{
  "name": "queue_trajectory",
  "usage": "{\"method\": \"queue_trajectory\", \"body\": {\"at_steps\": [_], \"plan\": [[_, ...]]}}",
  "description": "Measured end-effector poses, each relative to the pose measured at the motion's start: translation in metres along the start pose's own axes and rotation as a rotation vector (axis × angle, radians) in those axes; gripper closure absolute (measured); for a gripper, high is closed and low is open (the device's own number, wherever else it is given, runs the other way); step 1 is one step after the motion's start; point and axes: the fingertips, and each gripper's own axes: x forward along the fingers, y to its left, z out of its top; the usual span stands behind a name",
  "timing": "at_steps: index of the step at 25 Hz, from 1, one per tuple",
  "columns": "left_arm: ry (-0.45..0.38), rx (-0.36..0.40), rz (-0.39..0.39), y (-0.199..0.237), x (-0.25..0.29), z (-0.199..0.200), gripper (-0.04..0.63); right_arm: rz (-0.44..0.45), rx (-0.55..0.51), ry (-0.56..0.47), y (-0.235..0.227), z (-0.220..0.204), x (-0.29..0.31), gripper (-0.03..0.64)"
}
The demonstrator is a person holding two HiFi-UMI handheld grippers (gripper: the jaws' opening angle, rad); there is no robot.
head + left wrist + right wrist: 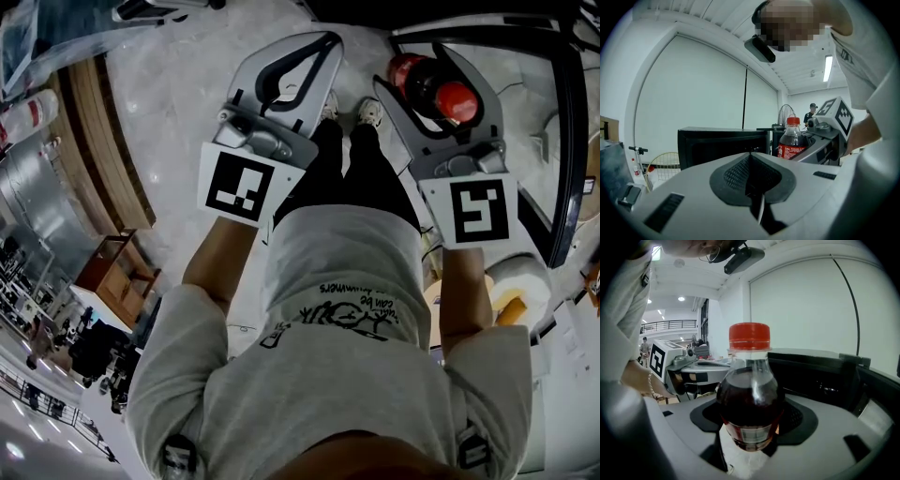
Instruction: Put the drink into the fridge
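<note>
The drink is a cola bottle (750, 399) with a red cap, dark liquid and a red label, standing upright between the jaws of my right gripper (751, 427), which is shut on its body. In the head view the bottle (433, 86) sits in the right gripper (442, 94) at upper right. It also shows at the right of the left gripper view as the bottle (790, 140). My left gripper (314, 56) is held level beside it, and its pads (736, 174) meet with nothing between them. A black box-like appliance (825, 376) stands just ahead, with its dark front (724, 146) facing me.
A dark-framed glass panel (562, 141) runs down the right. The person's feet (370, 112) stand on pale marble floor between the grippers. A wooden crate (112, 272) is at the left. A racket (663, 164) leans low left, and a distant person (813, 110) stands behind.
</note>
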Motion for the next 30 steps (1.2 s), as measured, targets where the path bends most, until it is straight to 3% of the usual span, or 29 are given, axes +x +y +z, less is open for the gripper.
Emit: {"method": "queue_trajectory", "body": {"at_steps": [20,30], "plan": [[-0.007,0.026,0.033,0.015,0.027,-0.071,0.574,-0.043,-0.009,0.042,-0.025,-0.059,0.060,0.304],[-0.021,0.028,0.036,0.027,0.049,-0.083,0.574,-0.055,-0.026,0.064,-0.041,-0.075,0.087,0.304]]}}
